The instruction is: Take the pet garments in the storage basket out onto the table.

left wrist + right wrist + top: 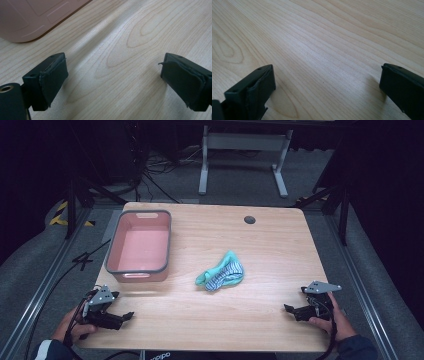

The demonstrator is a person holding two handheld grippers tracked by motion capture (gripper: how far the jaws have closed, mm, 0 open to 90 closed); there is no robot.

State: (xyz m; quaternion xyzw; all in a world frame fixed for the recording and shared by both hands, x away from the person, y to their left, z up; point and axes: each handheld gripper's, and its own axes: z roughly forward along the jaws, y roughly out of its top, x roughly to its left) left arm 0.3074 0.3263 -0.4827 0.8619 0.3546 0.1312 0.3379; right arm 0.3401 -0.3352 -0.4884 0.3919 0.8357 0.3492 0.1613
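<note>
A crumpled teal and striped cloth (221,272) lies near the middle of the wooden table (270,245). A pink bin (140,246) with a grey rim stands empty at the left. My left gripper (126,316) rests open at the table's front left corner, jaws apart over bare wood (113,75), with the bin's corner (30,17) just beyond. At the front right my right gripper (290,309) is open too, low over bare wood (327,82). Both grippers are well apart from the cloth.
A round dark cable hole (249,219) sits near the table's far edge. Beyond the table are a white desk frame (243,155) and cables on grey carpet. Metal rails run along both sides of the table.
</note>
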